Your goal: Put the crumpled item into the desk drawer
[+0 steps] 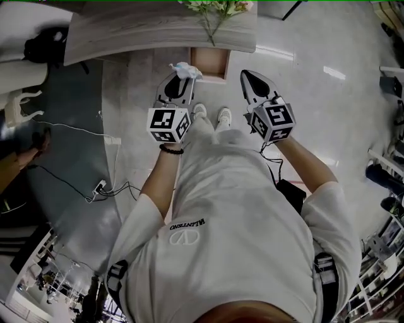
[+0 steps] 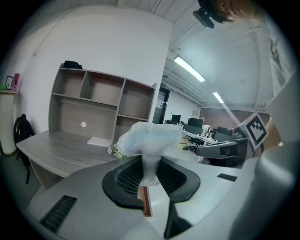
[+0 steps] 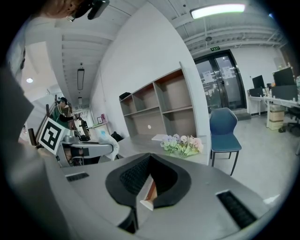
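The crumpled item [image 1: 185, 69], a pale blue and white wad, is pinched at the tip of my left gripper [image 1: 175, 88]. In the left gripper view the wad [image 2: 149, 139] bulges above the jaws of the left gripper [image 2: 150, 178], which press on its lower end. It hangs just left of the open wooden drawer [image 1: 209, 62], which sticks out from under the grey desk [image 1: 145, 28]. My right gripper [image 1: 252, 82] hovers to the right of the drawer, jaws together and empty. In its own view the right gripper [image 3: 149, 185] shows only a thin slit.
A bunch of flowers [image 1: 216, 7] lies on the desk above the drawer. A shelf unit [image 3: 161, 110] stands at the desk's back and a blue chair [image 3: 224, 129] beside it. Cables and a power strip [image 1: 100, 186] lie on the floor at the left.
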`<state>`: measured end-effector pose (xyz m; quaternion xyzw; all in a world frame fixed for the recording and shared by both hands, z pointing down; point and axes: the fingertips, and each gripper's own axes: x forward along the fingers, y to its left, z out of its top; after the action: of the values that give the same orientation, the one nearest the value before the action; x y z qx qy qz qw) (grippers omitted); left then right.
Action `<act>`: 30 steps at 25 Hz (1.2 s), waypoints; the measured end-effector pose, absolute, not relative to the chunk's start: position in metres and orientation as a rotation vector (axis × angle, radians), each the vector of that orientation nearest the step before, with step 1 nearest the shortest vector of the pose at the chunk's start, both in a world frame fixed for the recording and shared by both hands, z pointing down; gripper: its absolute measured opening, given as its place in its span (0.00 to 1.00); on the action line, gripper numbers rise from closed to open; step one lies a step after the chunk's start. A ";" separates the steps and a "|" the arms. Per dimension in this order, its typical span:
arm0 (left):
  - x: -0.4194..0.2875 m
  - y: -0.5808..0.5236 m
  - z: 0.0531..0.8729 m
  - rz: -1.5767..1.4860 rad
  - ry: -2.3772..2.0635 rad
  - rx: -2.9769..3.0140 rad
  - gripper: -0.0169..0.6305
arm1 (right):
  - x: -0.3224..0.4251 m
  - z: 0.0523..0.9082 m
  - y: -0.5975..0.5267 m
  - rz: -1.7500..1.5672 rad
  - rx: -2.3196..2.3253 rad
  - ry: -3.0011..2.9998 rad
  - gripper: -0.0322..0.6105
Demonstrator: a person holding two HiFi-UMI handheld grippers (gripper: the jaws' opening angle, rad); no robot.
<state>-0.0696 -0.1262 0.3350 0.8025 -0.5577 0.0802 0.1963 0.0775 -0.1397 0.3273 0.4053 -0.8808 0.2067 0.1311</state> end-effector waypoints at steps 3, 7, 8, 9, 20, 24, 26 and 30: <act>-0.068 -0.139 0.348 0.235 -1.516 2.250 0.16 | 0.064 0.340 -0.152 0.614 1.186 -2.538 0.05; -0.067 -0.149 0.371 0.253 -1.458 2.245 0.16 | 0.050 0.358 -0.162 0.639 1.213 -2.512 0.05; -0.066 -0.150 0.377 0.258 -1.447 2.243 0.16 | 0.047 0.363 -0.163 0.644 1.218 -2.506 0.05; -0.066 -0.152 0.383 0.265 -1.438 2.240 0.16 | 0.046 0.367 -0.164 0.646 1.220 -2.500 0.05; -0.060 -0.167 0.471 0.329 -1.364 2.177 0.16 | 0.037 0.444 -0.183 0.722 1.269 -2.398 0.05; -0.051 -0.179 0.489 0.343 -1.330 2.187 0.16 | 0.035 0.467 -0.192 0.756 1.282 -2.365 0.05; -0.046 -0.183 0.494 0.349 -1.317 2.189 0.16 | 0.036 0.474 -0.195 0.769 1.287 -2.356 0.05; -0.043 -0.190 0.512 0.350 -1.316 2.173 0.16 | 0.036 0.495 -0.198 0.789 1.292 -2.338 0.05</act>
<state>-0.0427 -0.1902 0.5121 0.8124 -0.4919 0.1309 0.2845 0.0357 -0.1981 0.4945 0.4566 -0.8261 0.2789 0.1772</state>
